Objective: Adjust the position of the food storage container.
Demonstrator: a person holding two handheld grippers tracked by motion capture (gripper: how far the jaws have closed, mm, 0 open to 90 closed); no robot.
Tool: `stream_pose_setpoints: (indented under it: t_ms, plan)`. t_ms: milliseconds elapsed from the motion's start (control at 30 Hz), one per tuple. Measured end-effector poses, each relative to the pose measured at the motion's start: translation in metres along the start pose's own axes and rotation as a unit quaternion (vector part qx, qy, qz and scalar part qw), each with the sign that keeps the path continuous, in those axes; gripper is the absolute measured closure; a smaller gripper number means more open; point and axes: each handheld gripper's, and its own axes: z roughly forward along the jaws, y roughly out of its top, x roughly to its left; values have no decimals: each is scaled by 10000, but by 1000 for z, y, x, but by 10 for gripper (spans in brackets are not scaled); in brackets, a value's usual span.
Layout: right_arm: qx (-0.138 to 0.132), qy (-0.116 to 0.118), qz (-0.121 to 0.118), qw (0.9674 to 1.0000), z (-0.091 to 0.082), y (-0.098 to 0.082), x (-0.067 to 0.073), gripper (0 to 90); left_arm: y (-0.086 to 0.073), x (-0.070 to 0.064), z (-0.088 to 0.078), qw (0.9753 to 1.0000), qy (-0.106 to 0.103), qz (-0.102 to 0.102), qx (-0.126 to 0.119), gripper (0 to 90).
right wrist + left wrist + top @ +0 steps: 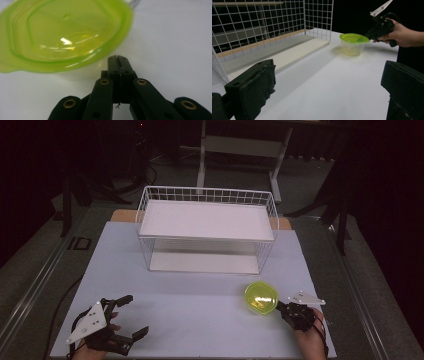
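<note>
A clear round container with a lime-green lid (261, 298) (353, 43) (65, 35) stands on the white table at the front right. My right gripper (280, 305) (117, 58) (368, 37) is held low, just right of it. Its jaws are pressed together, with the tips under the edge of the lid's rim; I see nothing between them. At the front left, my left gripper (135, 315) (329, 85) rests near the table's edge with its jaws wide apart and empty, pointing across the table toward the container.
A white wire basket rack (207, 230) (262, 25) with an upper shelf and a lower board stands at the back middle of the white tabletop (200, 295). Dark floor and a desk frame lie beyond the table.
</note>
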Motion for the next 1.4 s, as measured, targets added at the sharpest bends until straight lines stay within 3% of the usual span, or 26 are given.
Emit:
stream_pose_setpoints:
  t_ms: [133,333,367,500,667,800,1133,1400]
  plan:
    - [84,125,-93,9998,5,2,7,900,0,0,0,10000,-7,-26,-12,4]
    - [59,545,-159,9984,11,7,19,900,0,0,0,10000,-26,-9,-7,4]
    - [85,497,-189,9985,13,8,19,900,0,0,0,10000,-23,-8,-6,4]
    - [48,332,-231,9992,17,13,11,900,0,0,0,10000,-19,-4,-2,4]
    - [-76,280,-36,9996,27,26,-8,900,0,1,0,10000,-14,-17,-7,4]
    - [-76,374,54,9993,33,29,-12,900,-1,1,0,10000,-8,-19,3,4]
    - [52,763,-95,9970,35,23,10,900,0,1,0,10000,-23,-9,13,4]
    - [84,1133,-245,9932,36,23,35,900,0,0,0,10000,-19,7,35,4]
